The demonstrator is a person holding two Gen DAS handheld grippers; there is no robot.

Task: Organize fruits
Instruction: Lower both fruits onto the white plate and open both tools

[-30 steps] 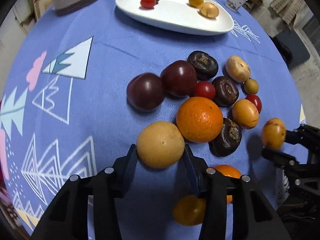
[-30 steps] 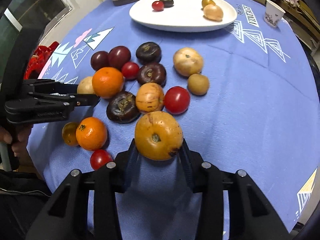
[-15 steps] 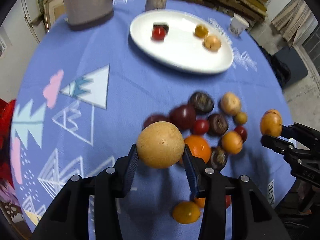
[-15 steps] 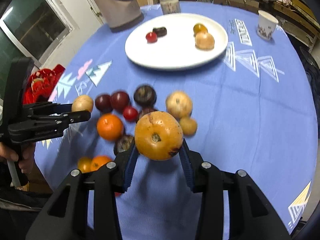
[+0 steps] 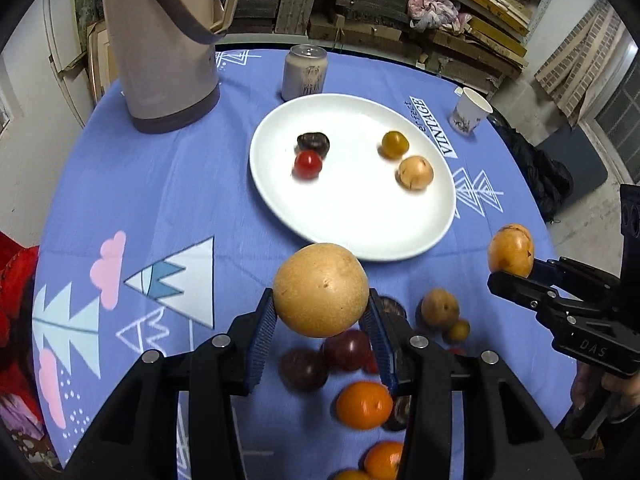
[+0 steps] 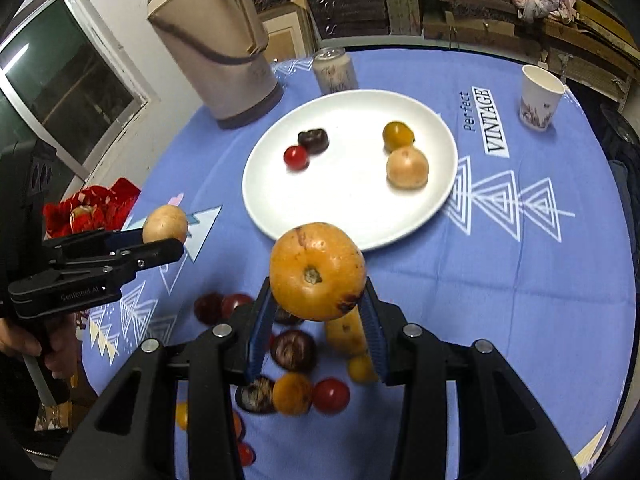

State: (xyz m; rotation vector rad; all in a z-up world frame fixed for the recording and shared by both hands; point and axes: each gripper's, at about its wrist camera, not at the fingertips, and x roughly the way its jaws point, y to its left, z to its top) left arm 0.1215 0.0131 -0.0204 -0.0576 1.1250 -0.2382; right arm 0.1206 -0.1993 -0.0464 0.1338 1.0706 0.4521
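Note:
My left gripper (image 5: 320, 320) is shut on a round tan fruit (image 5: 320, 290), held in the air near the front rim of the white plate (image 5: 360, 240). My right gripper (image 6: 318, 312) is shut on an orange-yellow fruit (image 6: 316, 270) with a brown stem scar, also lifted before the plate (image 6: 264, 200). The plate holds a red tomato (image 5: 308, 164), a dark fruit (image 5: 313, 143), a yellow fruit (image 5: 394, 144) and a tan fruit (image 5: 416, 172). Several loose fruits lie on the blue cloth below both grippers, among them an orange (image 5: 364, 404) and dark plums (image 5: 304, 368).
A beige thermos jug (image 5: 164, 44) stands at the back left, a can (image 5: 305, 72) behind the plate, a paper cup (image 5: 470, 110) at the back right. The right gripper shows in the left wrist view (image 5: 520, 276), the left one in the right wrist view (image 6: 160, 244).
Both grippers have risen off the table with their fruits and moved toward the plate. The fruit pile has dropped lower in both views.

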